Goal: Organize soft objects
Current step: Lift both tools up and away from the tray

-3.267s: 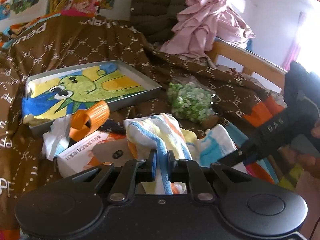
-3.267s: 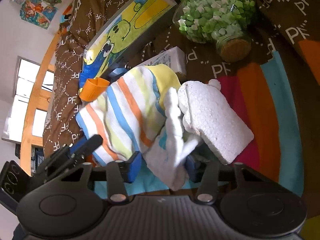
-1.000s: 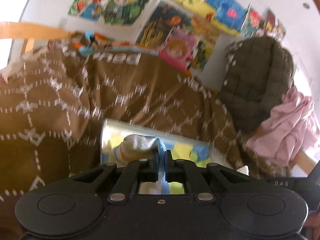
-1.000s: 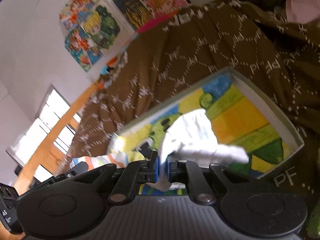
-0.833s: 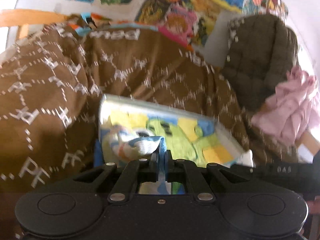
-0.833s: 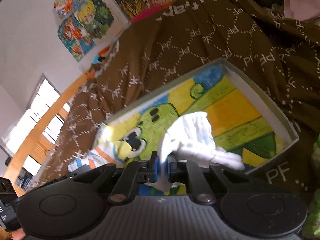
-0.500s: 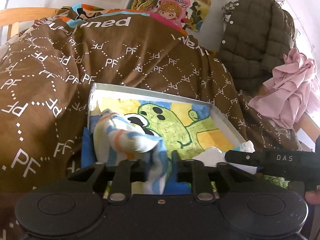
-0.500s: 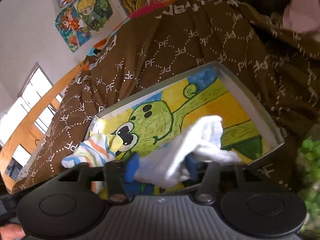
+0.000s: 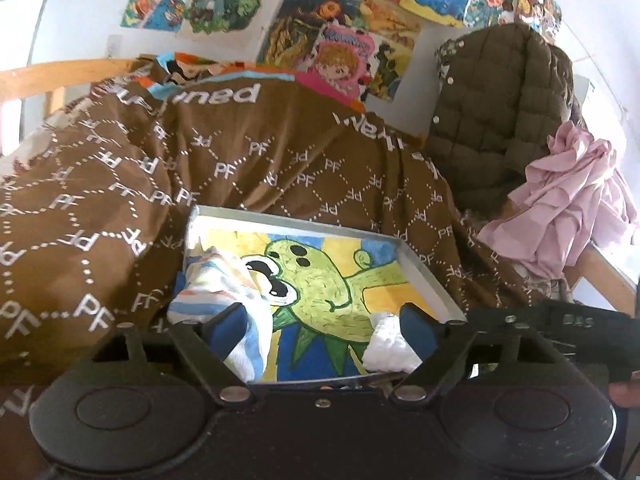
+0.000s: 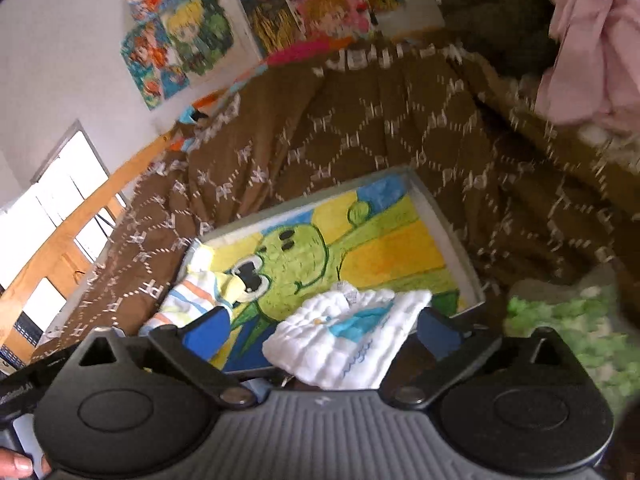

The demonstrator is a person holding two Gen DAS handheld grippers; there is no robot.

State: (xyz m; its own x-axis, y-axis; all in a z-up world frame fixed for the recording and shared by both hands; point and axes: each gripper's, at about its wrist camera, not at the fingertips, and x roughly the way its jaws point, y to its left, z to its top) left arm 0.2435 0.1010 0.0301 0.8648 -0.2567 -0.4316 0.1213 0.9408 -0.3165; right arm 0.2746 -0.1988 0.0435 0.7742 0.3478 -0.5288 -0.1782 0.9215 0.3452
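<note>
Both grippers opening, nothing pinched: L gripper [image 9: 322,330] over striped towel [image 9: 218,296] at tray [image 9: 434,286] left end, R gripper [image 10: 320,330] over white cloth [image 10: 344,350] draped on tray's near rim, so it may slide out or snag a pad.

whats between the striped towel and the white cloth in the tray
Only bare tray floor with its green cartoon drawing; striped towel and white cloth lie apart. Clearest in the right wrist view.

Tray [image 9: 434,280] centre free between two cloths [image 9: 224,292]
</note>
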